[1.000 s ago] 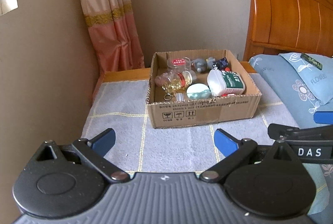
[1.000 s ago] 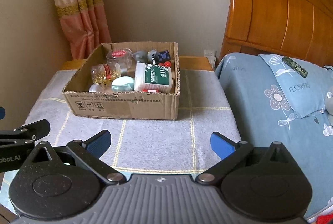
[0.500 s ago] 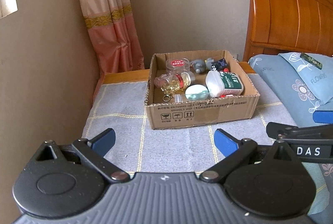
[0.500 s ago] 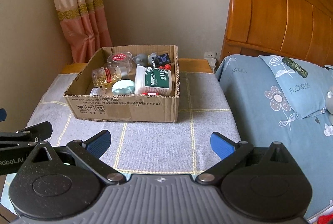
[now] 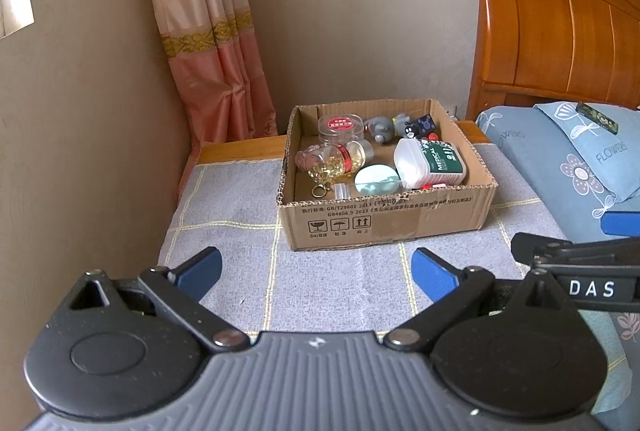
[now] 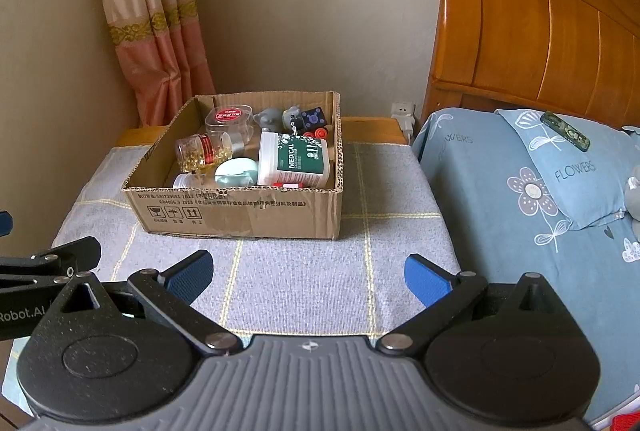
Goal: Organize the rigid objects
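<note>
A cardboard box [image 5: 384, 219] [image 6: 248, 215] stands on the grey cloth-covered nightstand [image 5: 240, 231]. It holds a white and green MEDICAL bottle [image 5: 432, 163] [image 6: 294, 161], a jar of yellow capsules [image 5: 332, 161] [image 6: 204, 151], a clear tub with a red lid [image 5: 340, 127] [image 6: 230, 117], a pale green round case [image 5: 376, 181] [image 6: 236, 171], grey figurines [image 5: 382, 129] and a dark cube [image 5: 420, 125]. My left gripper [image 5: 316, 267] is open and empty, well short of the box. My right gripper [image 6: 308, 271] is open and empty, also short of the box.
A bed with a blue flowered pillow [image 6: 560, 167] and a wooden headboard [image 6: 540, 31] lies to the right. A dark patterned case [image 6: 565, 125] lies on the pillow. A peach curtain [image 5: 212, 43] and the wall close off the left. A white plug [image 6: 404, 115] sits behind the nightstand.
Both grippers have drawn back a little and tilted, so the box sits slightly farther and higher in each view. Both stay open and empty.
</note>
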The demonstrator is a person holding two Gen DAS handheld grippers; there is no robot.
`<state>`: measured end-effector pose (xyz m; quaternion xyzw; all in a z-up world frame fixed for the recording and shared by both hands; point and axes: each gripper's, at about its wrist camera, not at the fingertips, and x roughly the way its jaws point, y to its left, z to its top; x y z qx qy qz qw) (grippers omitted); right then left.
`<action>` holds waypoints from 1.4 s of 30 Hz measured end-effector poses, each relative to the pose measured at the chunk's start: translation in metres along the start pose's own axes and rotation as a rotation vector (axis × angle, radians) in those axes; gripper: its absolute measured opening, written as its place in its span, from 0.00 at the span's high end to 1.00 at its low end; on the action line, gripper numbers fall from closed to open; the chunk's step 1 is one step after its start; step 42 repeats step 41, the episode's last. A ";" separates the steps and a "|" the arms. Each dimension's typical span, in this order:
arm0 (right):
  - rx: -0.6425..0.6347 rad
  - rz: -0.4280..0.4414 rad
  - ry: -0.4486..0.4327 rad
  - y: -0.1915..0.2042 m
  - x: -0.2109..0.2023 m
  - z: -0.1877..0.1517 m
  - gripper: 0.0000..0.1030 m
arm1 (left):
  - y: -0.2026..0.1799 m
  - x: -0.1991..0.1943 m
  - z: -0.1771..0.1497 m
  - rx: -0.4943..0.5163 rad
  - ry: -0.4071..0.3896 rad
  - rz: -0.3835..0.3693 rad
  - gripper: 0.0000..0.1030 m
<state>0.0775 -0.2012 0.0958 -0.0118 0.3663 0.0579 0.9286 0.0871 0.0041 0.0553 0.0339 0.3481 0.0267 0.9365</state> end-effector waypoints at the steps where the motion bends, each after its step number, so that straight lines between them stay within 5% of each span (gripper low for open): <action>1: 0.000 0.000 0.000 0.000 0.000 0.000 0.00 | 0.000 0.000 0.000 0.000 0.000 0.000 0.02; 42: 0.003 -0.001 -0.012 -0.002 -0.004 0.004 0.00 | -0.001 -0.002 0.003 -0.001 0.001 0.003 0.02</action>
